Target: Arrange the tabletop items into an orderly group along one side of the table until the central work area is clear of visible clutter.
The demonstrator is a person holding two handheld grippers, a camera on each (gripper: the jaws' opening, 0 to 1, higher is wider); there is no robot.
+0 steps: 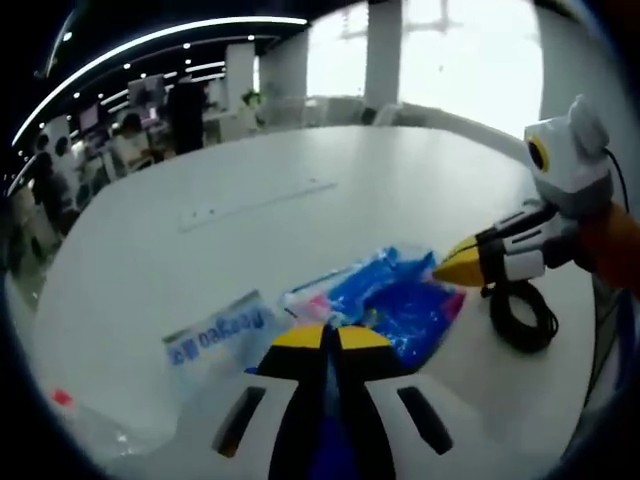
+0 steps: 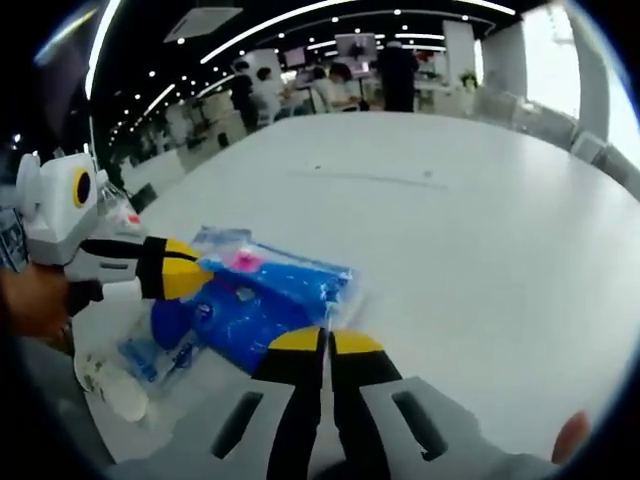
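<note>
Yellow-tipped jaws of the left gripper (image 1: 332, 338) stand pressed together at the near edge of the blue plastic packet (image 1: 395, 300), apparently pinching its clear wrapper, though the contact itself is hard to make out. In the right gripper view, the right gripper (image 2: 325, 342) is likewise closed at the packet's opposite edge. The packet lies flat on the white table (image 1: 300, 210), near the middle, with a clear labelled bag (image 1: 225, 335) just beside it and a coiled black cable (image 1: 522, 315) close by.

With both tongs on one flimsy packet, the step calls for moving the two hands together at the same pace, keeping the film slack rather than stretched, and sliding or lifting it low toward one table edge. Pulling apart would likely tear the wrapper or slip a grip.
</note>
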